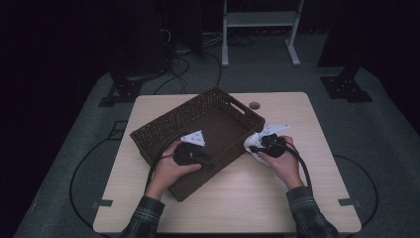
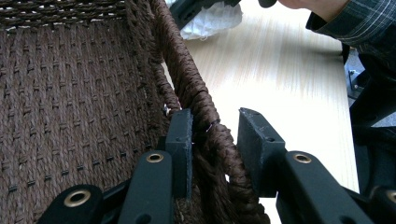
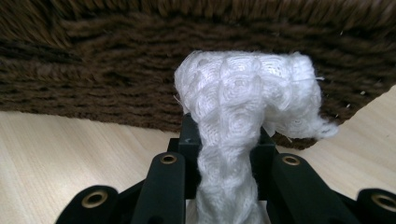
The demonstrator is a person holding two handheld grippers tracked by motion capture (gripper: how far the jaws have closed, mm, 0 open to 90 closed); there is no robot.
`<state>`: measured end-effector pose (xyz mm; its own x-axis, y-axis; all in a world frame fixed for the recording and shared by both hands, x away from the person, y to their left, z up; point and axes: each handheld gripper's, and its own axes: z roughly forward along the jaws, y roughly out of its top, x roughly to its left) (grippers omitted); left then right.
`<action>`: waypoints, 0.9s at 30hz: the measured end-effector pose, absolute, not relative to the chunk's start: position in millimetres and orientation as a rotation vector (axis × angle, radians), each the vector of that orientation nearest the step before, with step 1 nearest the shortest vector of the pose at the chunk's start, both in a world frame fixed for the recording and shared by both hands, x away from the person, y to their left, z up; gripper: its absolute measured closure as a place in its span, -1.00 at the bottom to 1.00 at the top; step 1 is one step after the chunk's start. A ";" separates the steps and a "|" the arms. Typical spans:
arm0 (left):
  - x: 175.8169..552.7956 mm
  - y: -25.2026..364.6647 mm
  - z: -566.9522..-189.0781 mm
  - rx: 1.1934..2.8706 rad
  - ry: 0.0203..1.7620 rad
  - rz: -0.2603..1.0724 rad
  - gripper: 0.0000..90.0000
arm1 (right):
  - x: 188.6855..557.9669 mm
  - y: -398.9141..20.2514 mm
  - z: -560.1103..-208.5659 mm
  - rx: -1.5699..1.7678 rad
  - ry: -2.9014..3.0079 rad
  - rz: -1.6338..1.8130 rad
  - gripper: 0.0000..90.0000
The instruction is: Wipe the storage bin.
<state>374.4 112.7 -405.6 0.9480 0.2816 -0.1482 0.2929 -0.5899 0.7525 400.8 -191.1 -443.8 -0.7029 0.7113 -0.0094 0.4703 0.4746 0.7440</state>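
Right hand-held gripper (image 3: 223, 154) is clenched on a white knitted cloth (image 3: 243, 107), just before the dark brown woven basket's (image 1: 163, 126) outer wall. Left hand-held gripper (image 2: 215, 140) straddles the basket's rim; one jaw touches inside, the other stands apart outside, over the light wooden table (image 1: 257, 193).

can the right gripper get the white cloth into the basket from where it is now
Probably yes: the right gripper is shut on the white cloth just outside the basket wall, so it must lift over the rim; the inside looks bare.

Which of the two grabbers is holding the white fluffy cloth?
The right gripper: its jaws pinch the white cloth just outside the basket. The left gripper straddles the basket's rim instead.
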 end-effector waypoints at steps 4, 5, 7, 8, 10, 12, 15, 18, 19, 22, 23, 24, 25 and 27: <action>374.4 112.6 -405.7 2.231 0.404 -0.016 0.47 | 398.4 -191.1 -437.2 0.989 2.395 1.077 0.62; 374.3 112.6 -405.6 2.231 0.403 -0.015 0.47 | 397.9 -191.2 -435.2 0.977 2.388 1.085 0.62; 374.4 112.6 -405.6 2.232 0.402 -0.015 0.47 | 396.4 -190.9 -431.4 0.969 2.381 1.090 0.62; 374.4 112.6 -405.6 2.231 0.403 -0.016 0.47 | 394.9 -190.4 -428.3 0.964 2.374 1.100 0.62; 374.5 112.8 -405.5 2.231 0.402 -0.016 0.47 | 393.7 -190.2 -425.1 0.954 2.368 1.101 0.62; 374.5 112.8 -405.5 2.232 0.401 -0.016 0.47 | 392.2 -189.4 -422.8 0.956 2.363 1.108 0.62; 374.3 112.7 -405.5 2.229 0.403 -0.017 0.47 | 390.7 -189.1 -420.3 0.947 2.358 1.111 0.62; 374.3 112.7 -405.5 2.230 0.402 -0.016 0.47 | 388.7 -188.7 -416.9 0.933 2.355 1.112 0.62; 374.2 112.6 -405.5 2.230 0.402 -0.015 0.47 | 388.2 -188.2 -416.4 0.926 2.353 1.117 0.62; 374.2 112.5 -405.5 2.233 0.400 -0.012 0.47 | 387.5 -186.4 -417.3 0.924 2.356 1.111 0.62; 374.2 112.4 -405.5 2.234 0.400 -0.012 0.47 | 387.7 -186.1 -418.0 0.926 2.358 1.114 0.63; 374.2 112.2 -405.6 2.233 0.402 -0.011 0.47 | 388.4 -186.1 -419.3 0.924 2.362 1.111 0.63; 374.1 112.2 -405.6 2.234 0.401 -0.011 0.47 | 388.7 -186.0 -420.1 0.926 2.365 1.111 0.63; 374.1 112.1 -405.5 2.235 0.402 -0.010 0.47 | 389.5 -185.2 -423.0 0.938 2.370 1.113 0.63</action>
<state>374.1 112.1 -405.5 0.9485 0.2828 -0.1427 0.2898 -0.5930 0.7512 389.5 -185.2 -423.0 -0.7155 0.6975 -0.0398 0.4149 0.4701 0.7790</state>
